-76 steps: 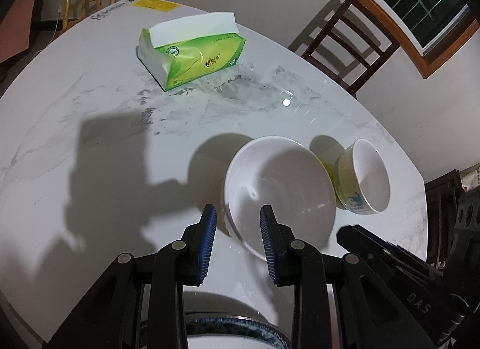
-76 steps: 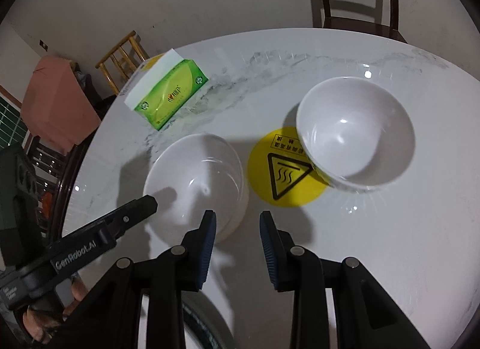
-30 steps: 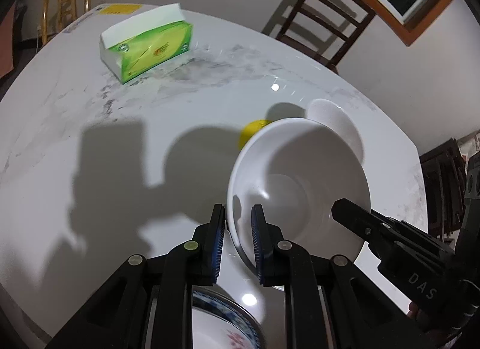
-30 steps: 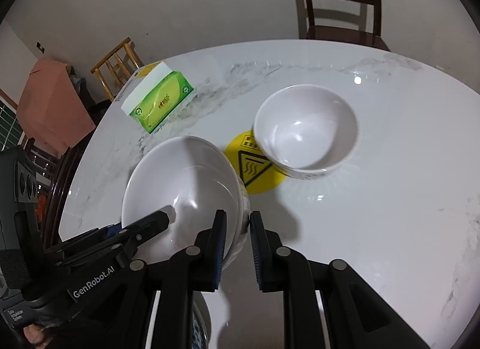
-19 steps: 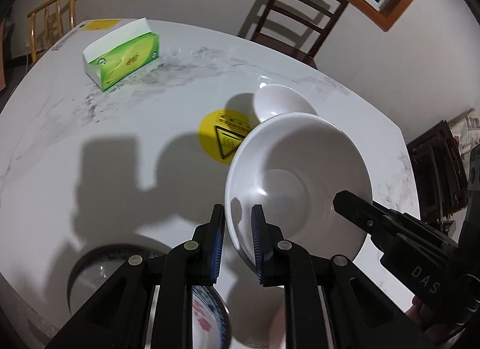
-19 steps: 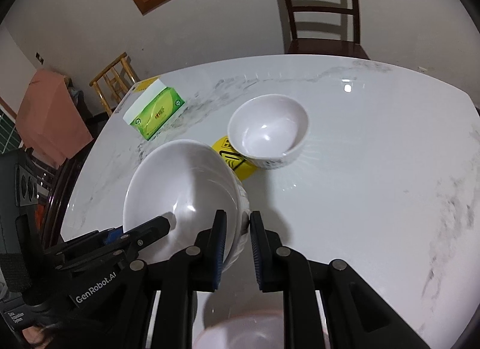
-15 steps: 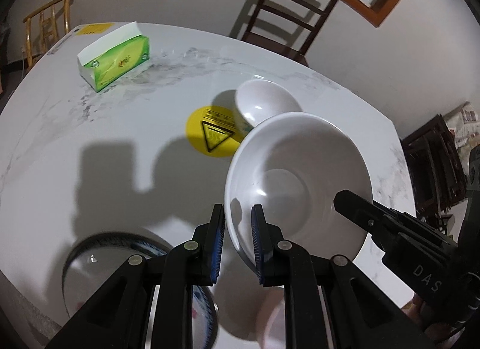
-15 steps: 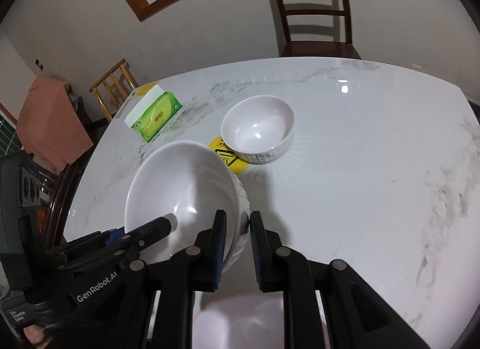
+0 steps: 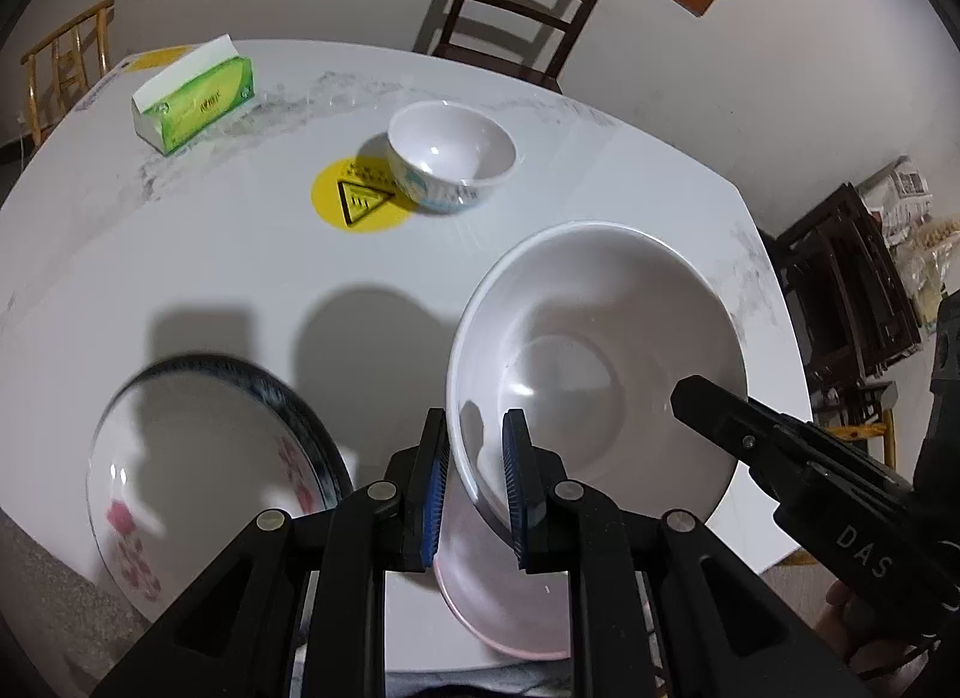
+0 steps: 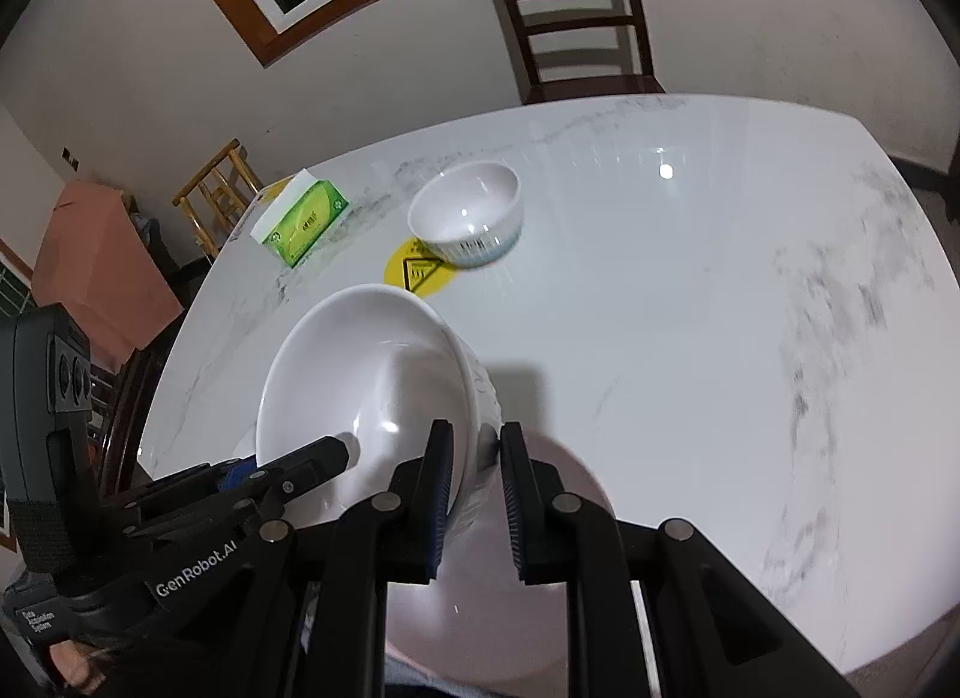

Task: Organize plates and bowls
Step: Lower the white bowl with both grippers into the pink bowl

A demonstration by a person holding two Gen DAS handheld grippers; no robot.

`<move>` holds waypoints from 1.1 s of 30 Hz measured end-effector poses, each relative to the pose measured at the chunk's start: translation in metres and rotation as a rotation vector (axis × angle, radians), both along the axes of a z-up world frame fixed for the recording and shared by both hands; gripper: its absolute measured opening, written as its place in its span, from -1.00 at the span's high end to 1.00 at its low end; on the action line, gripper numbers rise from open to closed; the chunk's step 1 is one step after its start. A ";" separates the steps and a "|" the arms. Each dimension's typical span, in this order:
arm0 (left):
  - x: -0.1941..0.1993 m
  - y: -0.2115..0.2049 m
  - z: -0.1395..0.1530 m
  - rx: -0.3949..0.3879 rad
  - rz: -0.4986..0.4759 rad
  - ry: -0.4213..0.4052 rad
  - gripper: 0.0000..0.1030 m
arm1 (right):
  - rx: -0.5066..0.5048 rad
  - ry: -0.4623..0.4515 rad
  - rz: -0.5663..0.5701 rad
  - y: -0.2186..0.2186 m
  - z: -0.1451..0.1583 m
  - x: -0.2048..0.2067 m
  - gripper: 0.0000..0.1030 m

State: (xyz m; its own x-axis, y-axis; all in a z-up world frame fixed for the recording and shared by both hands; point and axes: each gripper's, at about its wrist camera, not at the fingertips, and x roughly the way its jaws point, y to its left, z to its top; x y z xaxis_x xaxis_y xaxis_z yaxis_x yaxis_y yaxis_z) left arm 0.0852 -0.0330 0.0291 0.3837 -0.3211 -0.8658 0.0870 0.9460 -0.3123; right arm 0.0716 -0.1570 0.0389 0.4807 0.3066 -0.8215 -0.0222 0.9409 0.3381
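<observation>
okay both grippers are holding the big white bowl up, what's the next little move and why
Probably lower the big white bowl straight down onto the pale plate beneath it. The left gripper and right gripper each pinch its rim, and it hangs just above that plate.

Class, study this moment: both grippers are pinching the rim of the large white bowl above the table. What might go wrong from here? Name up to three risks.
1. The left gripper and right gripper hold the large white bowl only by thin rim pinches; it may slip or tilt.
2. A pale plate lies under it near the table edge; a hard landing could chip or shove it off.
3. The patterned plate sits close by and could be clipped.
</observation>
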 end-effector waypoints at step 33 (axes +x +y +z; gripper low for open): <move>-0.036 -0.026 -0.047 0.047 -0.039 0.087 0.71 | 0.003 0.123 -0.068 -0.016 -0.062 -0.046 0.68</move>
